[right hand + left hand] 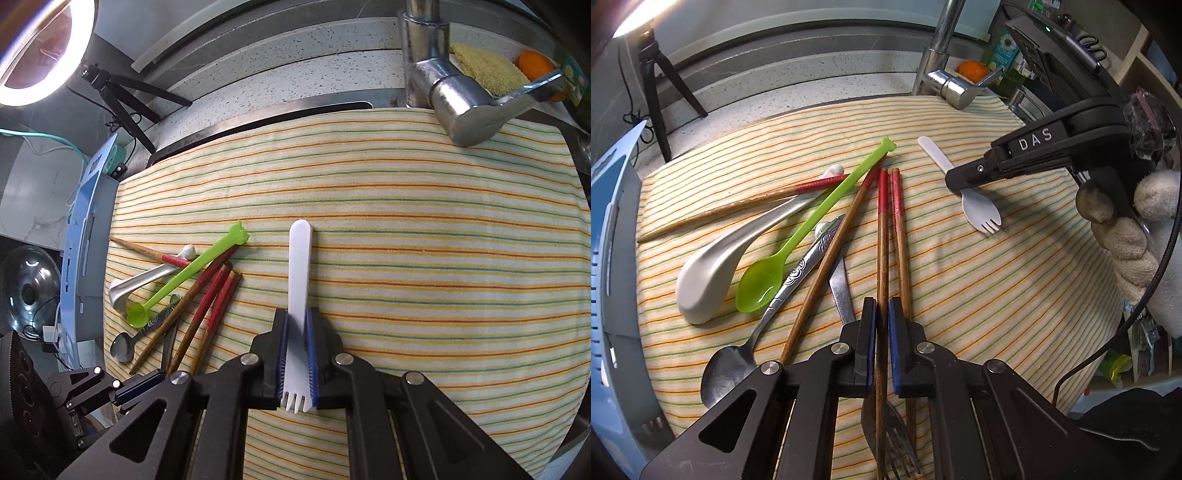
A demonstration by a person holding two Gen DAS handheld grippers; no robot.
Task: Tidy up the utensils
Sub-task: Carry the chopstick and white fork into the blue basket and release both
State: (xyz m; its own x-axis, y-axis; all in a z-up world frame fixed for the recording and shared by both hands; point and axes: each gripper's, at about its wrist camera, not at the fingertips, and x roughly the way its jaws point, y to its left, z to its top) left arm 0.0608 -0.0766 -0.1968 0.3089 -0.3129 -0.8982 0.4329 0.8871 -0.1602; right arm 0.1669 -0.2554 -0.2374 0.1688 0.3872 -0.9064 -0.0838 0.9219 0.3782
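Observation:
In the left wrist view my left gripper (882, 308) is shut on a red-tipped wooden chopstick (882, 236), which runs straight between its blue pads. A twin chopstick (899, 236) lies right beside it; two more cross the pile. A green plastic spoon (798, 236), a white ceramic spoon (709, 277), a metal spoon (726, 369) and a metal fork (899, 439) lie around them on the striped cloth (997, 302). My right gripper (297, 319) is shut on a white plastic spork (301, 258), tines toward the camera. From the left wrist view the right gripper (955, 184) pinches the spork (980, 212) at its neck.
A light blue slotted rack (609, 258) stands at the cloth's left edge. A chrome faucet (443, 85) overhangs the far edge, with an orange (533, 62) and a sponge behind it. A black tripod (653, 96) and ring light stand far left. A gloved hand (1130, 236) holds the right gripper.

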